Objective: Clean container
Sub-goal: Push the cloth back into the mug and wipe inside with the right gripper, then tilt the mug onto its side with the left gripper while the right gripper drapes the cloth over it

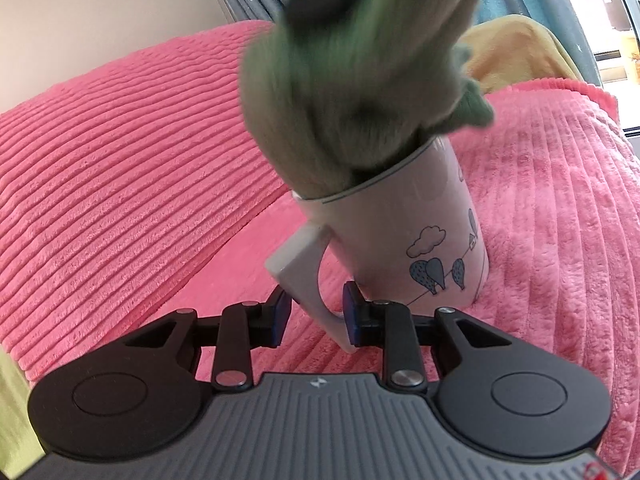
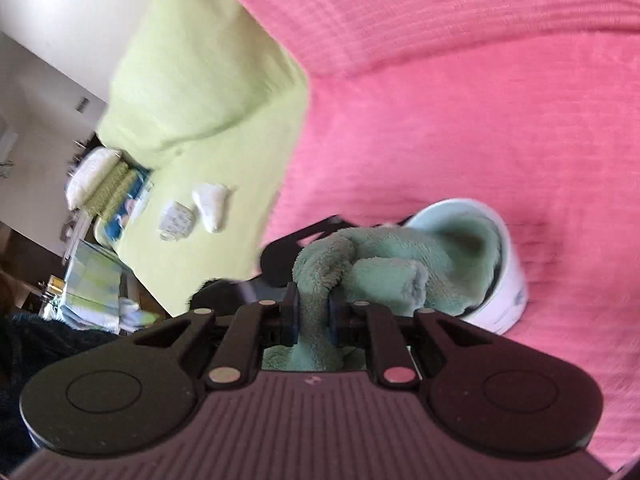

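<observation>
Wiping looks to be the step in hand: on the ribbed pink plush blanket [image 1: 120, 168] stands the white ceramic mug [image 1: 404, 232], its near handle pinched by the left gripper [image 1: 315, 316], while the right gripper [image 2: 313, 312], clamped on the green fluffy cloth [image 2: 400, 268], presses it inside, needing swirling strokes next.

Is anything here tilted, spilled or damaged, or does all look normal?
The white mug is tilted, not upright, on the soft pink blanket. The left tongs straddle its handle, and the right tongs push a green cloth inside. Nothing looks spilled or broken.
</observation>
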Demonstrator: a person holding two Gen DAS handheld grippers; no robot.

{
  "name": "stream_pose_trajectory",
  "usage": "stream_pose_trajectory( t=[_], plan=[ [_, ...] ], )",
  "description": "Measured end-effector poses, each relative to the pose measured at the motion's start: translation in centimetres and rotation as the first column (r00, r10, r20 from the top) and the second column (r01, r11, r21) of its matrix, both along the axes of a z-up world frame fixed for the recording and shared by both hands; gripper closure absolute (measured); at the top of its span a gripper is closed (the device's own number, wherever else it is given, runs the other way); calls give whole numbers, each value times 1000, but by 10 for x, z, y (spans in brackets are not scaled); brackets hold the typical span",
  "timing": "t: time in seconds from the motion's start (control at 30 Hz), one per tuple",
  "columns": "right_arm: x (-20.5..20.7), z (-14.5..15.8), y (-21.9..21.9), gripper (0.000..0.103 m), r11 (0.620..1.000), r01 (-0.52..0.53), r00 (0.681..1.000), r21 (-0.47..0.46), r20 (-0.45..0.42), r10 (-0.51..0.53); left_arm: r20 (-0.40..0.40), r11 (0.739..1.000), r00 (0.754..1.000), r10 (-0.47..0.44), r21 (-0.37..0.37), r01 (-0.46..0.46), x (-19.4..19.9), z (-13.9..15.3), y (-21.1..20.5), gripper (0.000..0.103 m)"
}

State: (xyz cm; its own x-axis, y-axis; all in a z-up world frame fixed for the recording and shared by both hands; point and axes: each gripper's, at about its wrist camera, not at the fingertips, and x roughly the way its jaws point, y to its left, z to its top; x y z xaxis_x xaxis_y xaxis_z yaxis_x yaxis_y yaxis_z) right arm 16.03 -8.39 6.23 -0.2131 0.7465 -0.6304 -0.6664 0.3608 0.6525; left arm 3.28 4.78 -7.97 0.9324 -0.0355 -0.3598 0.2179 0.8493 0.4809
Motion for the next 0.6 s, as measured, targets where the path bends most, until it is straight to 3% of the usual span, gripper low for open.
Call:
stream_pose_trajectory(
  t=[0.13, 0.3, 0.47, 0.6],
  plan=[
    [-28, -5, -23, 90, 993, 120, 985, -6, 129, -118, 1, 1000, 1000, 0, 4, 0, 1, 0, -2, 71],
    [-34, -21, -47, 93, 945, 321, 903, 64, 280, -326, -1, 1000, 1000, -6, -19, 6, 2, 1, 0, 71],
    [-32, -34, -63, 93, 869, 473, 755, 146, 441, -485, -15, 997, 1000, 1, -73, -2, 7, 5, 4, 71],
    [-16, -53, -71, 90, 755, 635, 604, 163, 503, -618, -38, 996, 999, 12, -86, -16, 10, 5, 6, 72]
  ],
)
